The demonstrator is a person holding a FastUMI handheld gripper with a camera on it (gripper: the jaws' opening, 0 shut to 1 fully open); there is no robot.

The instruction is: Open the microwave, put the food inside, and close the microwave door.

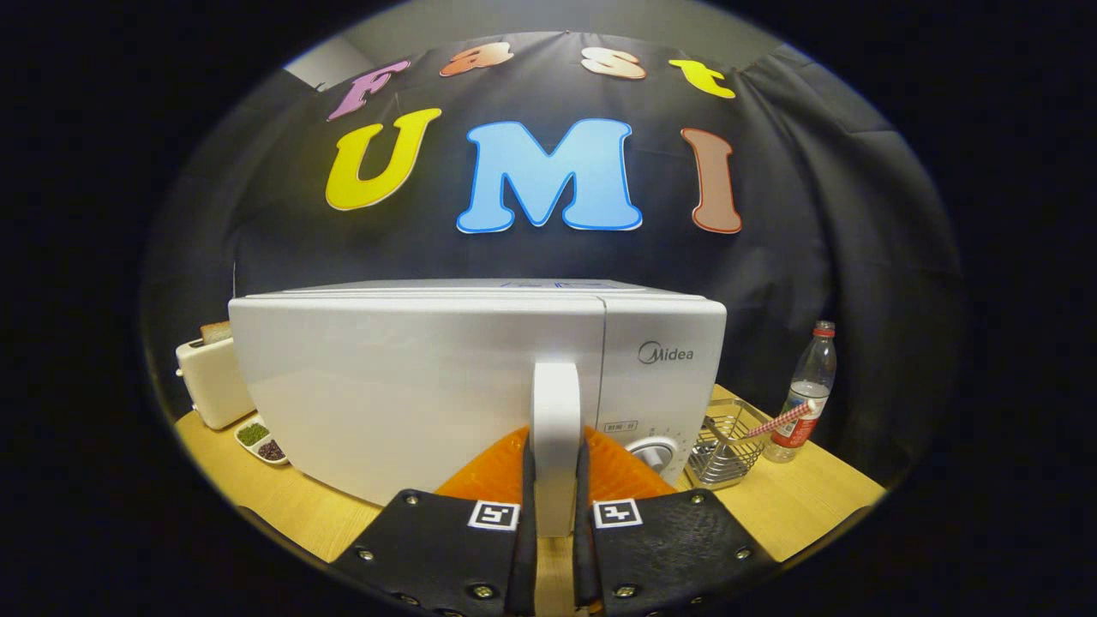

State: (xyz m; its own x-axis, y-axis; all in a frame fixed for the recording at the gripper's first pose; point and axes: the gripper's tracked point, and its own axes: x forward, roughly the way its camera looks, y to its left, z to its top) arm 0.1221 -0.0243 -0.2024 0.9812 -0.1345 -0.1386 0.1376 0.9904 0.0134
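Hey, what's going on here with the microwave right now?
A handheld claw is closed on the white door handle of the microwave, one finger on each side. The door looks shut or barely open, so no food is inside yet. A toaster stands beside the microwave, with a wire basket and water bottle on the other side.

The tool point(555, 480) hides the microwave's point(411, 386) lower front (toaster point(210, 377) partly tucked behind).

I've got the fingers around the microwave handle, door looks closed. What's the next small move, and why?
Probably pull straight back to swing the door open. The gripper sits closed on the upright handle, one finger on each side, and the door looks flush with the microwave front.
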